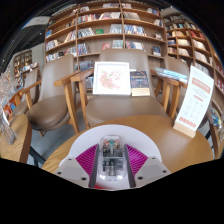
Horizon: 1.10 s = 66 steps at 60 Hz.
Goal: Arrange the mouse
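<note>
A clear, see-through mouse point(110, 158) with its circuit board and small coloured parts showing sits between my gripper's point(111, 163) two fingers. Both magenta pads point(88, 157) press against its sides. The mouse is held above the round wooden table point(165, 130), near the table's front edge. Its lower end is hidden by the gripper body.
Two wooden chairs point(55, 100) stand beyond the table. A white sign stand point(193, 102) stands on the table to the right. A display with a white board point(111, 78) and a book point(140, 82) sits behind the chairs. Bookshelves point(110, 28) fill the back wall.
</note>
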Each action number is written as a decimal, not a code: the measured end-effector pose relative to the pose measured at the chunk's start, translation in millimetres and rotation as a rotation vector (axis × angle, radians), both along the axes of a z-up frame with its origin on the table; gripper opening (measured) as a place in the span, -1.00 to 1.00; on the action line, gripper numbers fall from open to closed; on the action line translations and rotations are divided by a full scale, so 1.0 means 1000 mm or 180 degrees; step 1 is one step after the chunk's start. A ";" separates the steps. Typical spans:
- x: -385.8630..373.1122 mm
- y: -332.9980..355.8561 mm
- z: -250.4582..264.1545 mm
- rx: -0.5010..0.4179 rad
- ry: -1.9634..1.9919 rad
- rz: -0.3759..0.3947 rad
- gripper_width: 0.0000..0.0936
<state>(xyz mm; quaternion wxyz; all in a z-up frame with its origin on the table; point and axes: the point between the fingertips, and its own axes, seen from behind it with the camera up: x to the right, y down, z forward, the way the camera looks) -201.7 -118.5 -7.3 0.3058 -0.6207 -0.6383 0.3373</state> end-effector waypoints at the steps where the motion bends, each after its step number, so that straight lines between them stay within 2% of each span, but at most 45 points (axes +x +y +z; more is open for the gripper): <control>1: 0.000 0.000 0.000 0.0018 0.0003 0.0004 -0.02; 5: -0.001 -0.001 -0.002 0.0050 0.0002 0.0017 0.11; 6: 0.000 -0.002 -0.002 0.0046 0.0004 0.0017 0.20; 10: 0.005 -0.002 -0.001 -0.0006 -0.0041 -0.0039 0.83; 13: 0.010 0.001 0.004 -0.0016 -0.0062 -0.0100 0.78; 17: 0.020 0.006 0.021 0.0019 0.0006 -0.0158 0.81; 23: 0.051 0.005 0.054 0.0003 0.0089 -0.0083 0.81; 33: 0.135 0.022 0.109 0.0033 0.0176 -0.0092 0.83; 42: 0.225 0.044 0.146 0.0174 0.0265 -0.0061 0.83; 56: 0.354 0.068 0.172 0.0315 0.0409 -0.0053 0.83; 66: 0.415 0.073 0.174 0.0313 0.0442 -0.0046 0.83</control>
